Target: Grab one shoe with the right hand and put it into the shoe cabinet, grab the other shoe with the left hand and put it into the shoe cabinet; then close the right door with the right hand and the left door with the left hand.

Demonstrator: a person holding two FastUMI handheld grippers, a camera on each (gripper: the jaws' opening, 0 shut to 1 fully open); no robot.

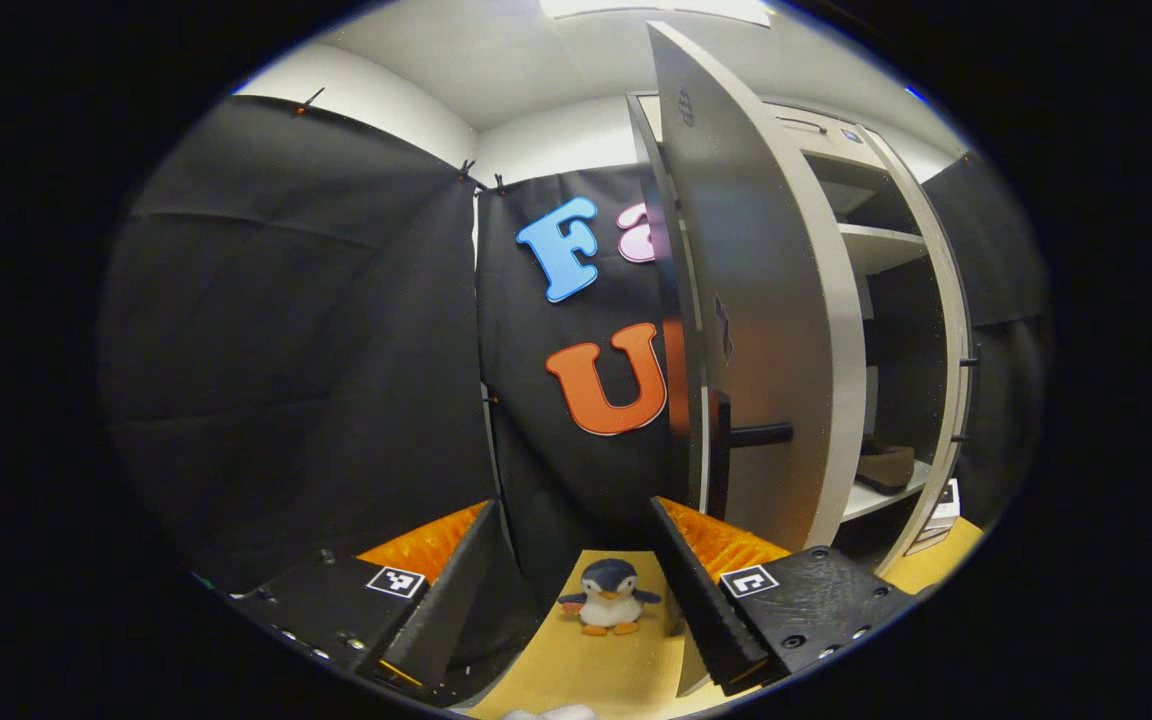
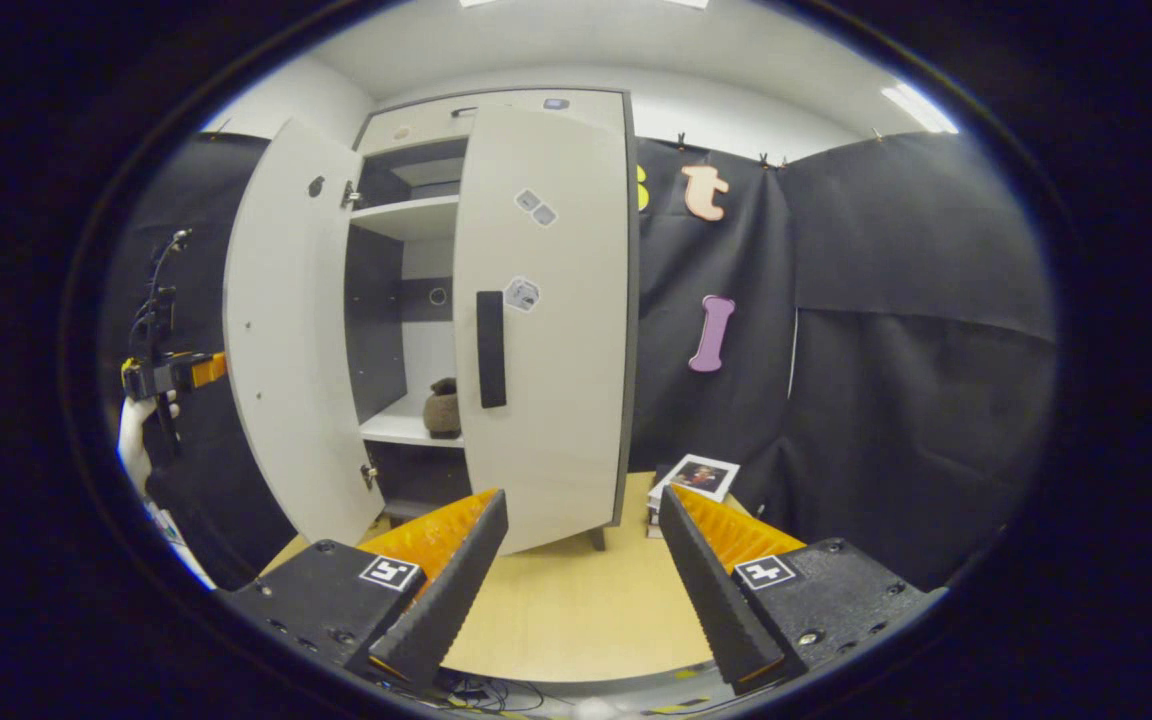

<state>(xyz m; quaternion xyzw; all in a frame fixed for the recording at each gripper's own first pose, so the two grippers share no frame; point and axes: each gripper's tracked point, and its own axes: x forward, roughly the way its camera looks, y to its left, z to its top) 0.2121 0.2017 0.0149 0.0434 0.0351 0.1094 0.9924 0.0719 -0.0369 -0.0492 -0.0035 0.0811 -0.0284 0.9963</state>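
- The left gripper (image 1: 573,585) is spread and empty, beside the outer edge of the open left door (image 1: 736,330).
- The right gripper (image 2: 583,580) is spread and empty, facing the shut right door (image 2: 546,320).
- A shoe (image 2: 442,408) rests on the cabinet shelf (image 2: 398,428), in the gap between the doors.

Left view beside open door (image 1: 736,300); right view faces cabinet (image 2: 496,300) front.

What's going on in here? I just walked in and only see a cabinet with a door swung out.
A person holds a gripper in each hand at the shoe cabinet. A shoe sits on a shelf inside. The right door looks closed or nearly so; the left door stands open. The left gripper and right gripper are both open and hold nothing. A toy penguin stands on the floor.
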